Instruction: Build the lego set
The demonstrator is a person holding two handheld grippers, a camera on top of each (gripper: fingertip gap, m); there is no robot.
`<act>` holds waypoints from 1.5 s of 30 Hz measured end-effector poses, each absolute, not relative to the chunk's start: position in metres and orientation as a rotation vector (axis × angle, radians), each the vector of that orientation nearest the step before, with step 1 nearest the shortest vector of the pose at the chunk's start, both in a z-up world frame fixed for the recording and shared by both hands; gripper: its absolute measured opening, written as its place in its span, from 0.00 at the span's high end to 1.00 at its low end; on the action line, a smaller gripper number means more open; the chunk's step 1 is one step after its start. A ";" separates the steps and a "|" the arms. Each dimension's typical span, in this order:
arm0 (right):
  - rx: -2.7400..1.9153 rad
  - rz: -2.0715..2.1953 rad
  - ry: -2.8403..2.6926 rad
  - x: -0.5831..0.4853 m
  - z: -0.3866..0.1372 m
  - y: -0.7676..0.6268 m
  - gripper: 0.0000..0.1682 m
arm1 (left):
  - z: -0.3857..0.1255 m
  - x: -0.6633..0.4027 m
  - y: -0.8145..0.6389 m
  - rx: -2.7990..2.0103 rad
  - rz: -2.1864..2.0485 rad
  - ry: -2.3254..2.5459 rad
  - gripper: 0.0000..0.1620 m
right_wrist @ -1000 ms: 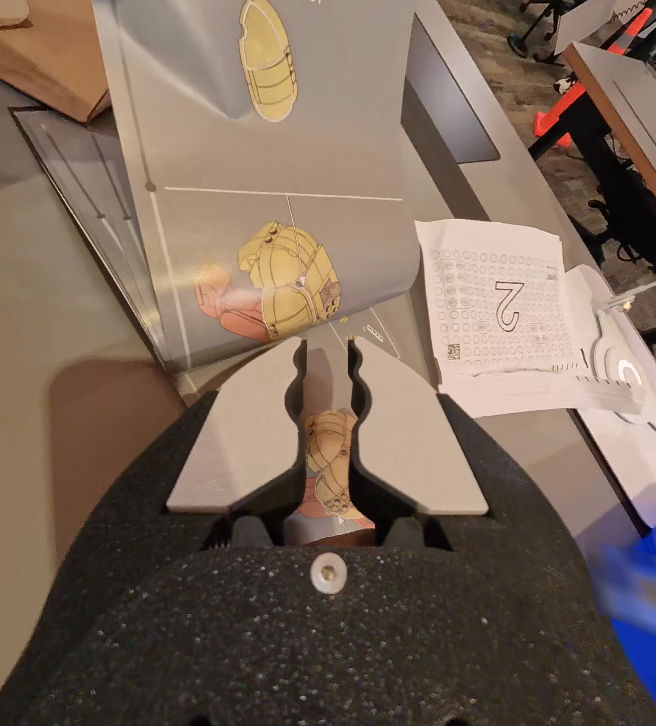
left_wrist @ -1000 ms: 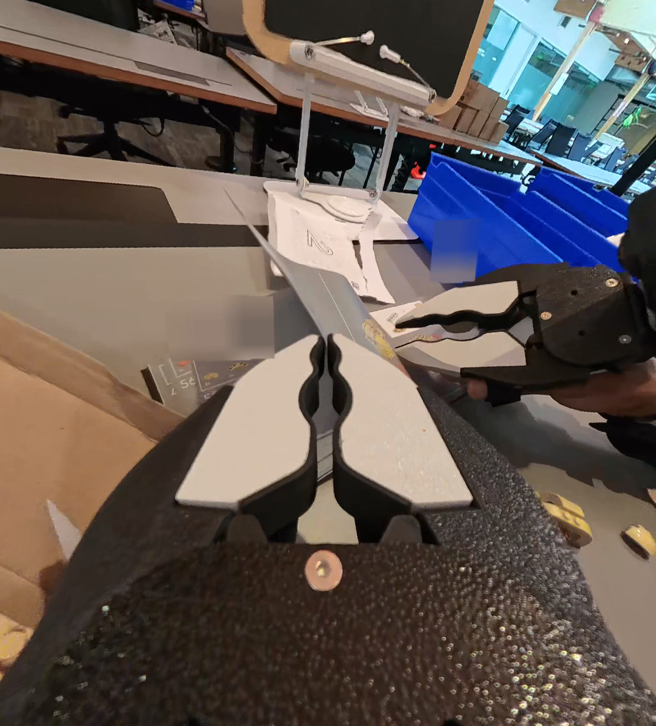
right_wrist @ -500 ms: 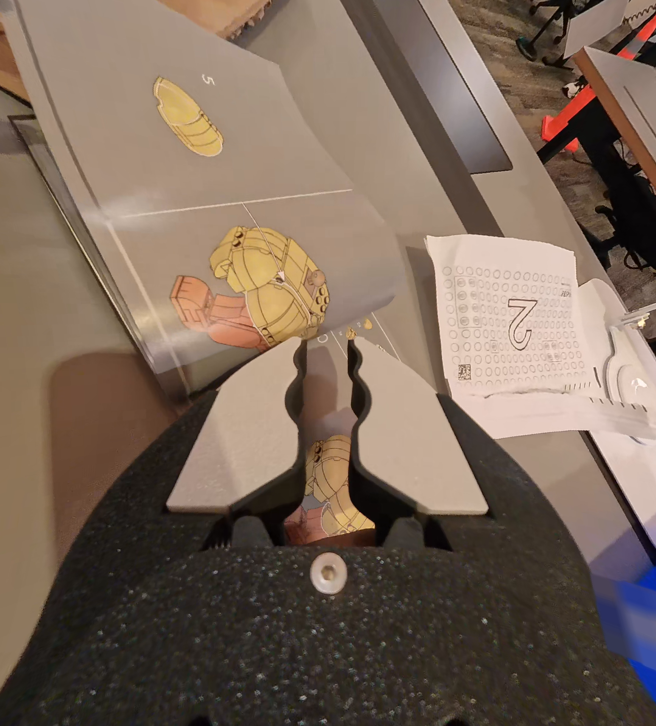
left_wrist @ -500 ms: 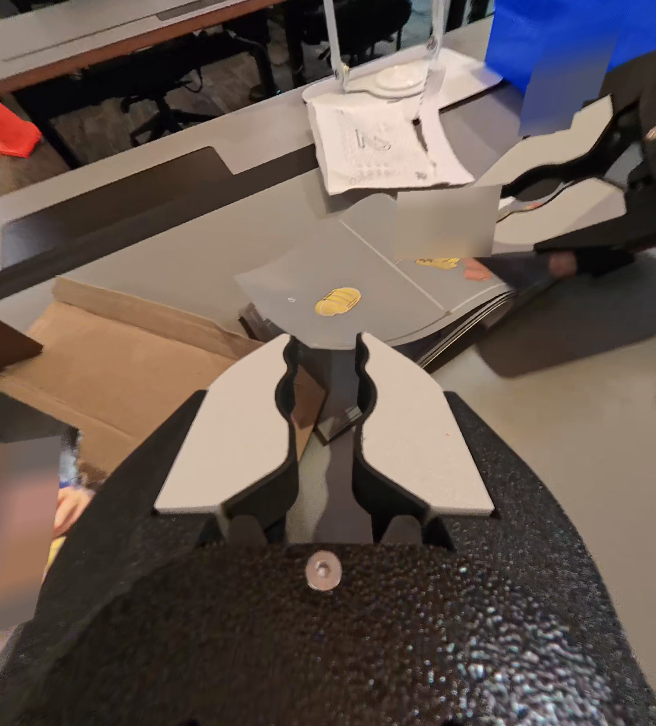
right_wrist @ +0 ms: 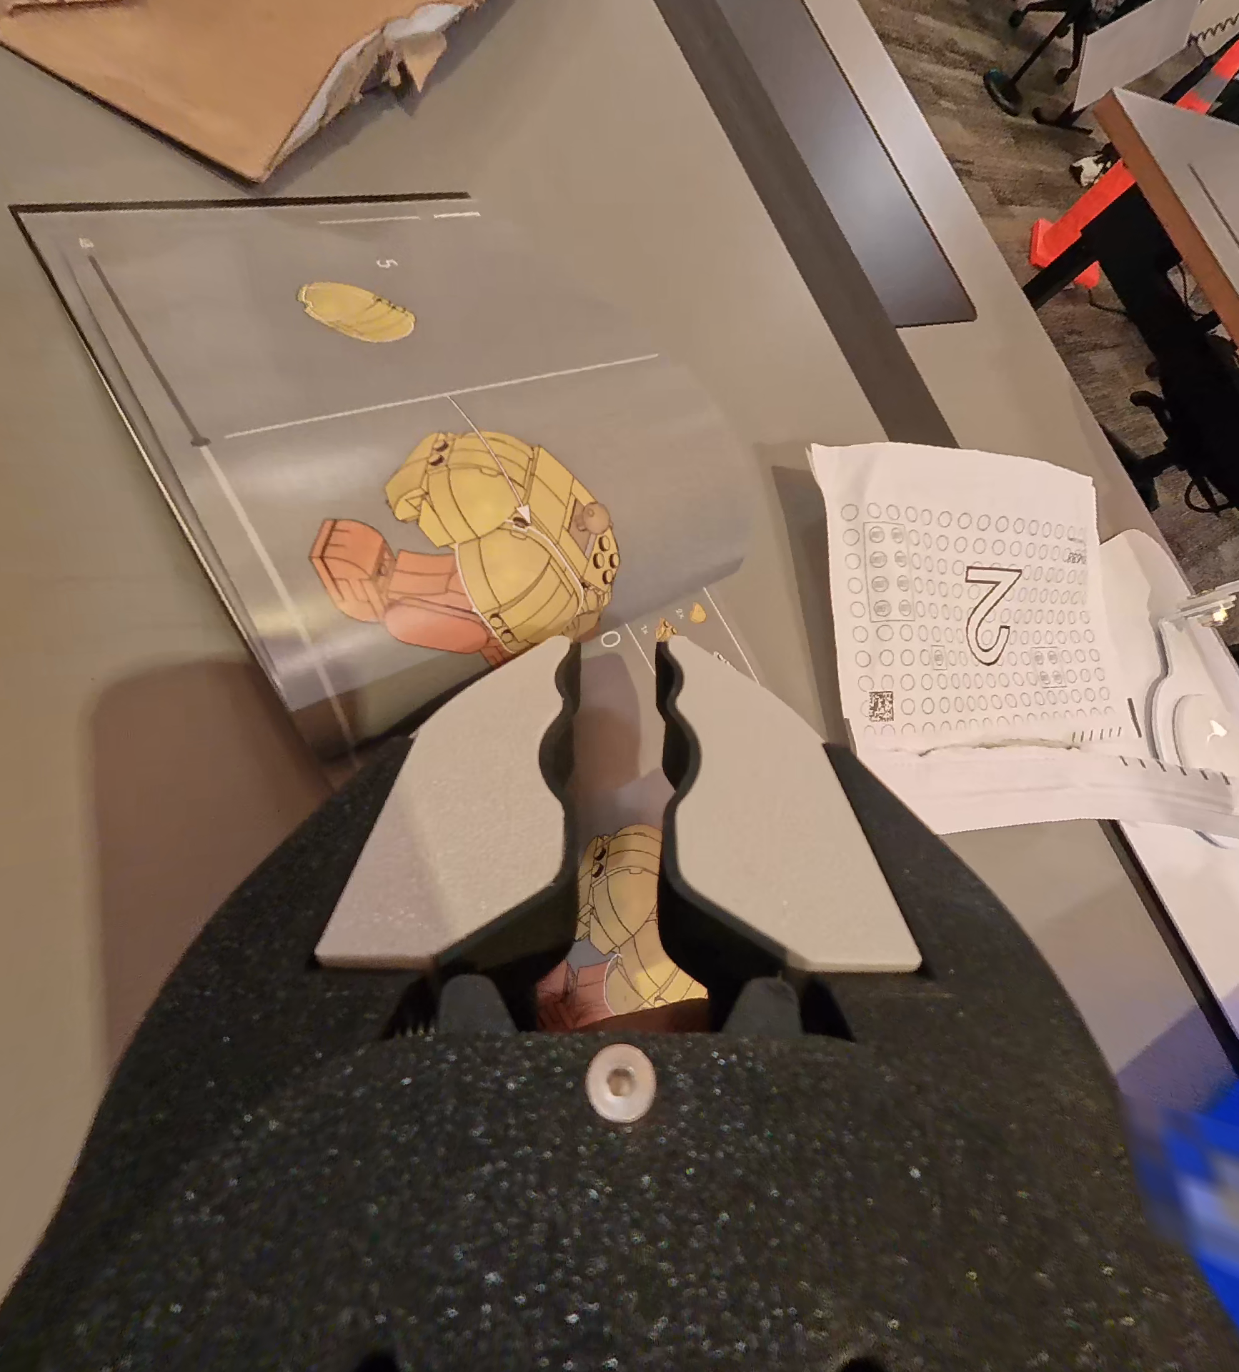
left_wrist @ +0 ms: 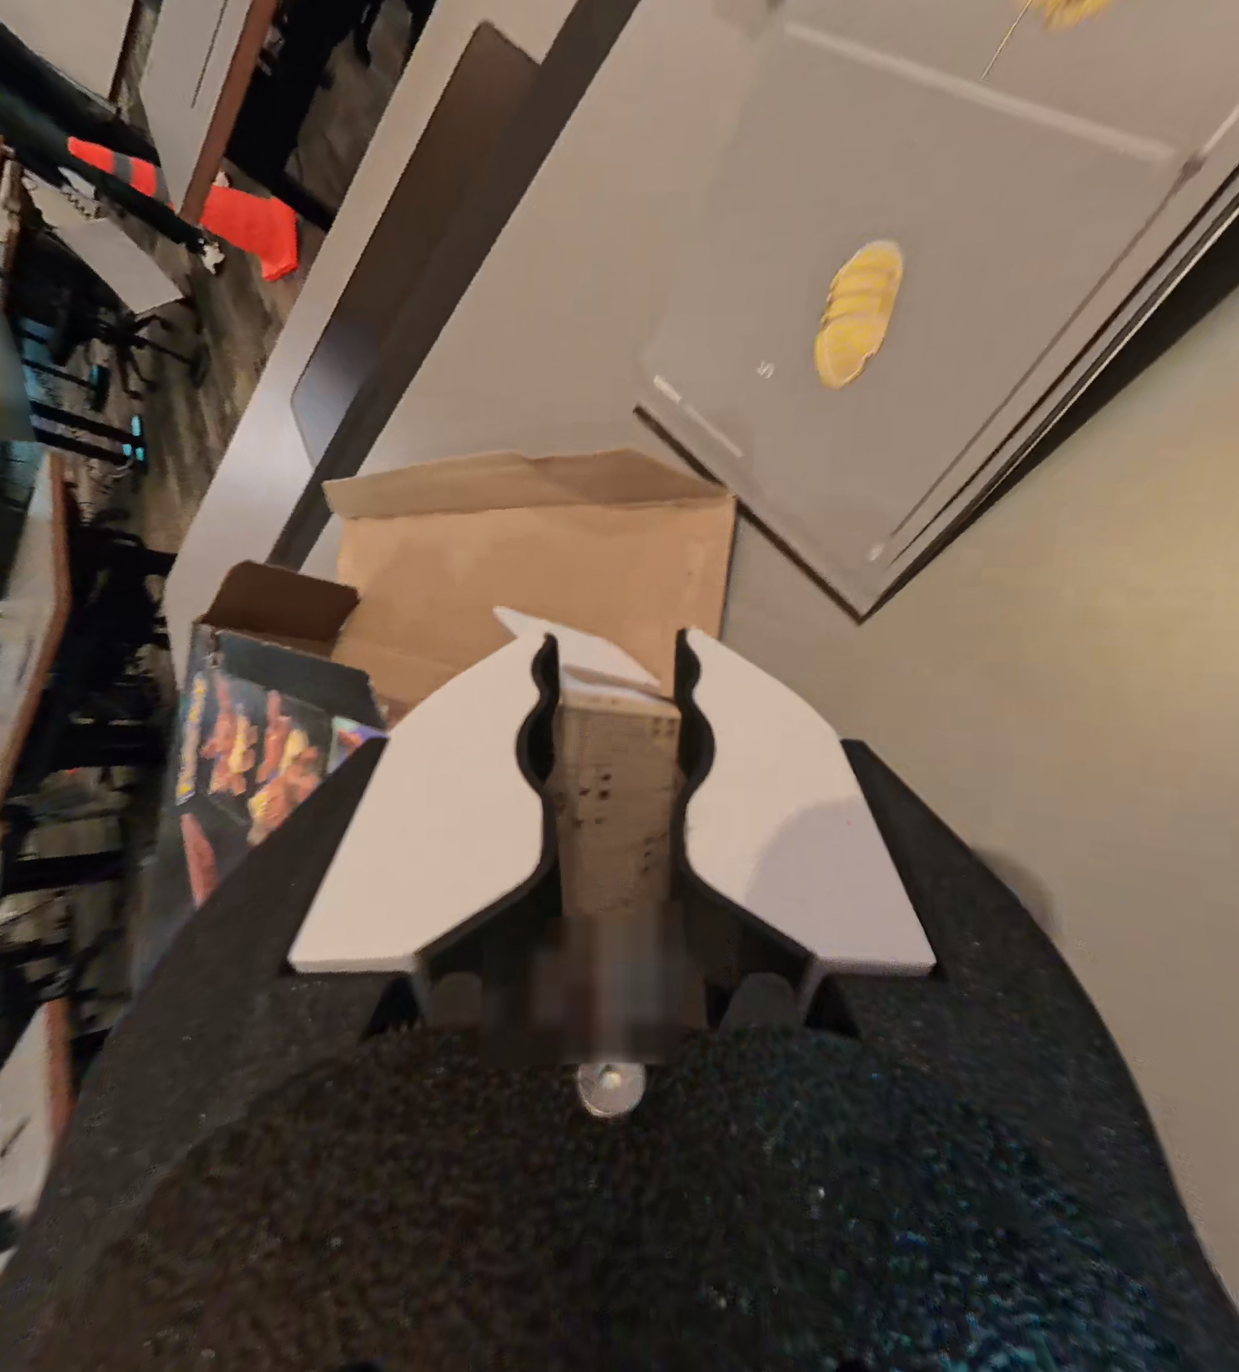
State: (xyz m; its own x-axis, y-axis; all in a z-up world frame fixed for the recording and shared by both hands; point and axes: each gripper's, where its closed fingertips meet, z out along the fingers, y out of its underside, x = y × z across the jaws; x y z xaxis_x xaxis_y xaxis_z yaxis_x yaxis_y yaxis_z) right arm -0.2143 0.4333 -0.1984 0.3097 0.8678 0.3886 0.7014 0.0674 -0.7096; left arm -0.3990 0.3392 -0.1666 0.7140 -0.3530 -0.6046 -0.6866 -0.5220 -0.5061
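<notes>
Both claws now stand apart and empty: the left gripper [left_wrist: 613, 646] has let go of the page and swung toward the opened brown cardboard box [left_wrist: 527, 572], whose contents I cannot see. The grey instruction booklet [right_wrist: 394, 445] lies open ahead of the right gripper [right_wrist: 613, 646], left of the torn white paper bag [right_wrist: 973, 638], so picking bricks likely comes next.

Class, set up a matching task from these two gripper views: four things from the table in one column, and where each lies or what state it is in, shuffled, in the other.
Things:
1. instruction booklet
2. white paper bag
3. cardboard flap
4. right gripper

States:
A. torn edge, far left of the table
B. open, page curling up
C. right of the booklet, lying flat
D. fingers apart, holding nothing

Pairs: 1-B, 2-C, 3-A, 4-D
</notes>
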 end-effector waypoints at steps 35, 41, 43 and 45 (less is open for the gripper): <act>-1.634 0.172 -1.480 -0.219 -0.200 0.428 0.90 | -0.200 -0.393 0.408 -2.771 0.332 0.623 0.88; -1.632 0.169 -1.478 -0.221 -0.199 0.428 0.90 | -0.200 -0.394 0.407 -2.771 0.322 0.582 0.85; -1.634 0.162 -1.478 -0.221 -0.199 0.429 0.90 | -0.201 -0.394 0.408 -2.775 0.334 0.576 0.85; -1.635 0.155 -1.479 -0.221 -0.198 0.429 0.90 | -0.202 -0.394 0.408 -2.785 0.346 0.568 0.84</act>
State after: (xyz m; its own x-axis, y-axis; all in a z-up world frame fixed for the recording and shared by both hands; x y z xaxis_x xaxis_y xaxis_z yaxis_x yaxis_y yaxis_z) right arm -0.2211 0.4288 -0.1985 0.2776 0.8466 0.4542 0.7341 0.1180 -0.6687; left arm -0.3939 0.4081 -0.2021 0.8941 -0.3454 -0.2850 -0.4117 -0.8844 -0.2199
